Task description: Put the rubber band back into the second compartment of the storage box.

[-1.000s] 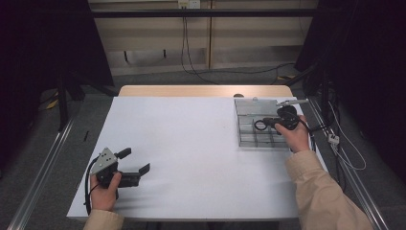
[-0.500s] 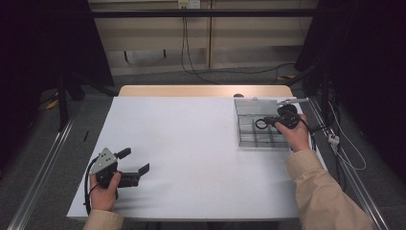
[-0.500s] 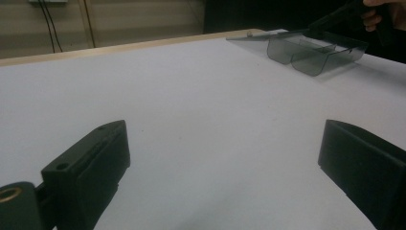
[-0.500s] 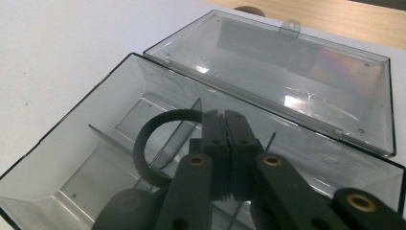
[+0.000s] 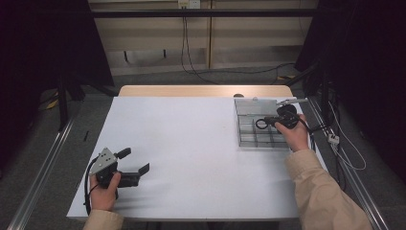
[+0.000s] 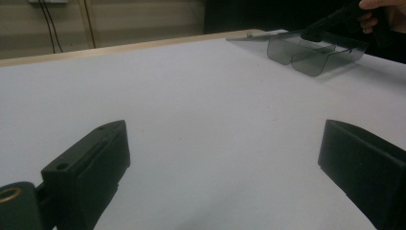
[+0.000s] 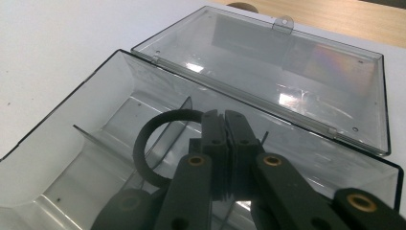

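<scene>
We see the right gripper [image 5: 268, 122] clamped on a black ring [image 7: 158, 143], holding it over the clear compartment box [image 5: 245, 129] at the far right of the white table [image 5: 191, 143]; the box's lid [image 7: 297, 62] lies open behind it. The left gripper [image 5: 136, 163] rests near the table's front left corner, jaws spread wide with nothing between them.

your right gripper [image 5: 266, 122] over compartment box [image 5: 249, 136] at table's [image 5: 191, 143] far right, ring [image 7: 153, 143] pinched above it; lid [image 7: 297, 62] behind box; your left gripper [image 5: 131, 165] near-left, well apart.
</scene>
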A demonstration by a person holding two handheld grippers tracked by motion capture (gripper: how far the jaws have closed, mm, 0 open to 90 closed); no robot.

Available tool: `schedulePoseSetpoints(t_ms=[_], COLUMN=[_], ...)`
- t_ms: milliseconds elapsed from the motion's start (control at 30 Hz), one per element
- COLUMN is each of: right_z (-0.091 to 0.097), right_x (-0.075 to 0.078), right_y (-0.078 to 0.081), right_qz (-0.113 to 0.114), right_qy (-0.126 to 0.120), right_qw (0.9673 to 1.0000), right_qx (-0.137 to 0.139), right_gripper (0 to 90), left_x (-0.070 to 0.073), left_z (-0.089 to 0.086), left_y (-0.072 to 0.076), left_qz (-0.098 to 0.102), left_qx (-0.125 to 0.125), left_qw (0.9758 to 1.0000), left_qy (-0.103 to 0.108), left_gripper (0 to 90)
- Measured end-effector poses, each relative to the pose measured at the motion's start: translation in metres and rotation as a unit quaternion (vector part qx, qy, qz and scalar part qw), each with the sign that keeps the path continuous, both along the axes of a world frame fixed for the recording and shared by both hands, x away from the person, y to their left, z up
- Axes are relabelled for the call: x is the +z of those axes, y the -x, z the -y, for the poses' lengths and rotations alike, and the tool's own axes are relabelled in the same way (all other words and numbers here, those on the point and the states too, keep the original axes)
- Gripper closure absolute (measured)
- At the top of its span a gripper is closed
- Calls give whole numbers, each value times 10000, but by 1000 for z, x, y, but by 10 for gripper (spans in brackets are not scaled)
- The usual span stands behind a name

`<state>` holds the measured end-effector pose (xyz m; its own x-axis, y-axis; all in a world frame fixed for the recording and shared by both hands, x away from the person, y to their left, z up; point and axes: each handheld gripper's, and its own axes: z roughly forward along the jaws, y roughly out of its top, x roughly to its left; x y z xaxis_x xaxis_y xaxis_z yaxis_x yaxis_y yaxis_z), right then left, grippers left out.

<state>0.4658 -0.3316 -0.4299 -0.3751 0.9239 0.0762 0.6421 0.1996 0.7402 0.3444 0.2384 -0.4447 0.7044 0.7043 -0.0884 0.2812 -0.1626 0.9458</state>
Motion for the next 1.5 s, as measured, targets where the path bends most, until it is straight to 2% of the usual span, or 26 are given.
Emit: schedulePoseSetpoints(t_ms=[733,1200,1500], right_z=[2,1,-1], right_x=[-8,-10,-10], right_y=[-5,-7,-6], right_qz=[-37,-43,-18], right_qy=[26,169,187], right_qw=[9999,9998,9998], right_qx=[-119,-106,-83], right_gripper=[875,868,797], left_x=[-1,-1,-1], left_z=[0,1,1], left_y=[-1,-1,-1], left_qz=[-10,-27,-26], left_qx=[-9,-20,-22], left_qw=[10000,10000,10000], left_qy=[5,0,9], left_gripper=[36,35,36])
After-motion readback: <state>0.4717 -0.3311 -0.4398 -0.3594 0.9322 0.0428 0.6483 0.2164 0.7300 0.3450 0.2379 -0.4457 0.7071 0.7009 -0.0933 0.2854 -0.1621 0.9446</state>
